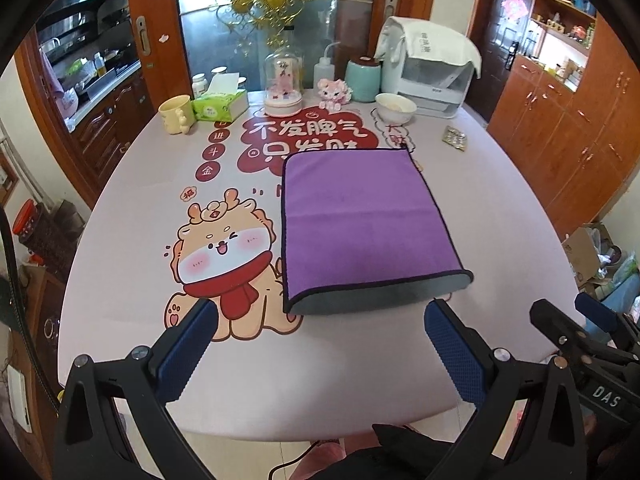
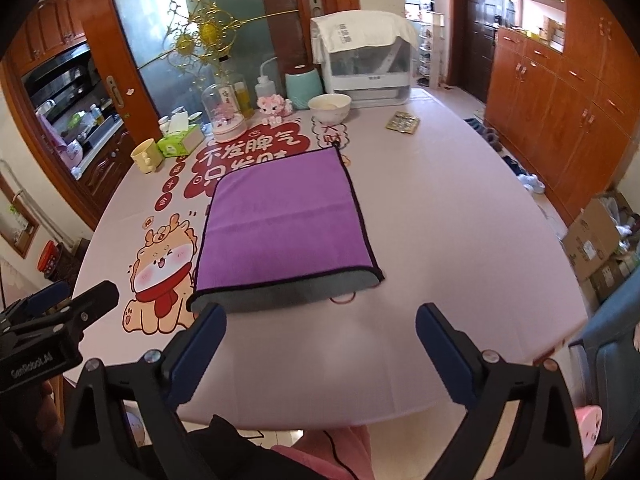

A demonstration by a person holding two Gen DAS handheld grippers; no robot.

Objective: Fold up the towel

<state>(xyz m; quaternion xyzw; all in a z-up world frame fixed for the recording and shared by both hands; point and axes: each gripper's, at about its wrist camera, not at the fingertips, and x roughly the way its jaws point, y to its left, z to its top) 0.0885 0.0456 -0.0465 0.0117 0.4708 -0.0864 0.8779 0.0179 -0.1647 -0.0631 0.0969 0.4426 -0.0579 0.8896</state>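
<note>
Towel (image 1: 360, 224) lies folded near the table's (image 1: 500, 208) front edge; my left tongs (image 1: 320, 328) and right tongs (image 2: 320, 332) hover released.

Folded purple towel (image 1: 360, 224) lies flat beyond the spread-open left gripper (image 1: 320, 340).

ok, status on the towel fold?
Left gripper and right gripper open, empty, short of the towel. Towel lies flat on the table, grey underside showing at its near edge. Nothing in the way.
</note>
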